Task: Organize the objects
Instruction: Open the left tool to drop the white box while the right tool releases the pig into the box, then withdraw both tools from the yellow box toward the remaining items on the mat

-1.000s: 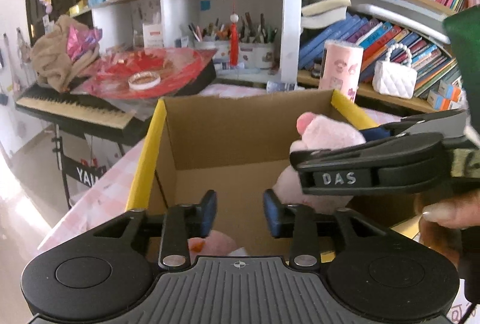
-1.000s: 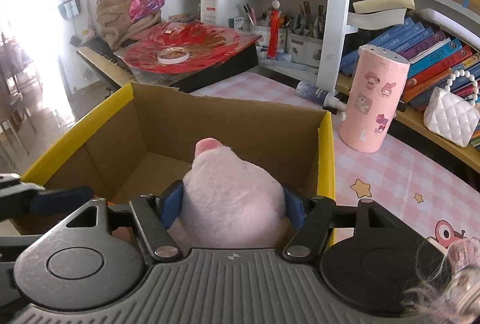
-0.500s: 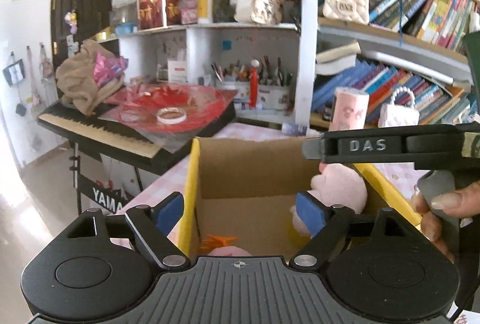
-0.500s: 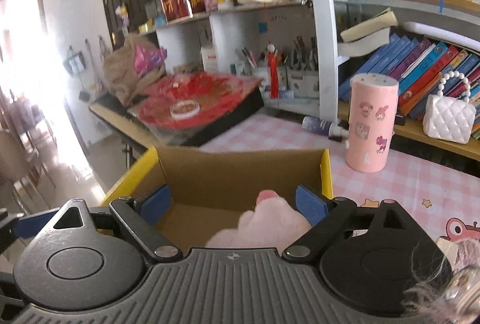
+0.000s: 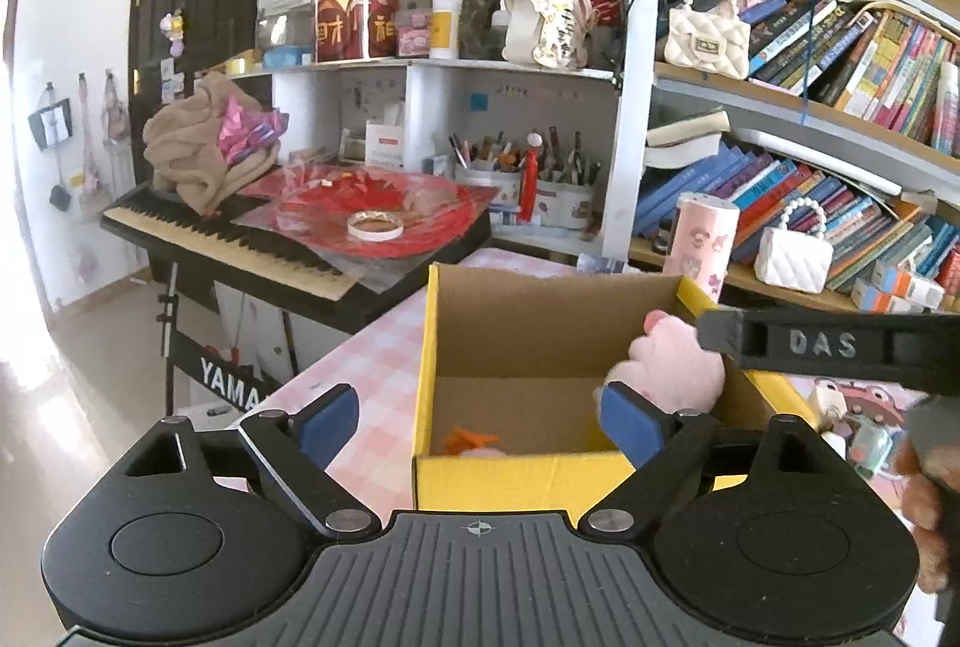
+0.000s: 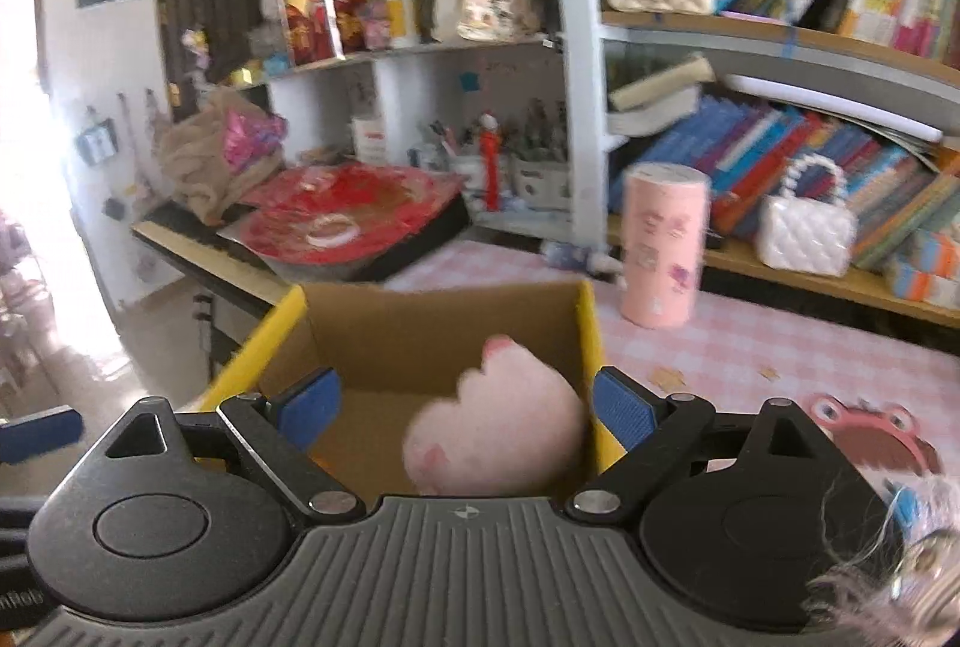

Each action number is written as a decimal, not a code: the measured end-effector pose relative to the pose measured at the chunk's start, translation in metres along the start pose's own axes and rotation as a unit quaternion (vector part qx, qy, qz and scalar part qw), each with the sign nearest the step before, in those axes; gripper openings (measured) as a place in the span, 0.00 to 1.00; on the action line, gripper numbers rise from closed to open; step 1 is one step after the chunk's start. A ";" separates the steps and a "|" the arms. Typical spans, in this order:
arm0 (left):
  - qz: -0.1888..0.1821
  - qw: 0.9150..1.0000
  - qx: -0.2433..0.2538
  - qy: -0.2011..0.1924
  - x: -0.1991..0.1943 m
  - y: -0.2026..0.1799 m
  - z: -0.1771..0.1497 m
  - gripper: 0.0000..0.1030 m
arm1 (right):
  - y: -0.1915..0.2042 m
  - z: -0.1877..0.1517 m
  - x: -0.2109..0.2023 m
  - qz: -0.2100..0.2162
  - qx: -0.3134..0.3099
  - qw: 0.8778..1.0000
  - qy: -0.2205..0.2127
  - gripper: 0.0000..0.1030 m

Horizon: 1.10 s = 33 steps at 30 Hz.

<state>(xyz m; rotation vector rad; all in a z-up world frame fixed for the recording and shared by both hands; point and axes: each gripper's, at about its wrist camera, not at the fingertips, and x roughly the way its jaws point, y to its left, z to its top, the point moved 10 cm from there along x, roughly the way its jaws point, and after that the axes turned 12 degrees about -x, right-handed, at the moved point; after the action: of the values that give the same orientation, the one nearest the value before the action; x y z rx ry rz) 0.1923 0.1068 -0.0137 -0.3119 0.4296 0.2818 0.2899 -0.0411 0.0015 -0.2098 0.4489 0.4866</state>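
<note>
Left wrist view: my left gripper [image 5: 477,416] is spread wide and holds nothing, with one yellow cardboard box [image 5: 540,347] just ahead. Inside I count one pink plush toy [image 5: 672,365] against the right wall and one orange-and-pink item [image 5: 471,444]. My right gripper [image 6: 465,407] is also released above the plush [image 6: 498,428].
</note>
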 end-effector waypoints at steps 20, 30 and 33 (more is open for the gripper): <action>0.002 0.998 0.032 0.059 -0.044 0.016 -0.057 0.92 | 0.030 -0.107 -0.076 -0.101 0.012 0.991 0.091 0.92; -0.017 0.994 0.047 0.099 -0.062 0.015 -0.090 0.92 | 0.037 -0.138 -0.113 -0.124 0.014 0.987 0.106 0.92; -0.028 0.992 0.058 0.109 -0.067 0.011 -0.098 0.92 | 0.033 -0.150 -0.123 -0.137 0.024 0.984 0.114 0.92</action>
<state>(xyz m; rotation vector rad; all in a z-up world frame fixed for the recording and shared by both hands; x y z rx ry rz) 0.0943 0.0688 -0.0710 -0.2405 0.6482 0.1678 0.1216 -0.1065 -0.0763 -0.2773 0.6451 0.1811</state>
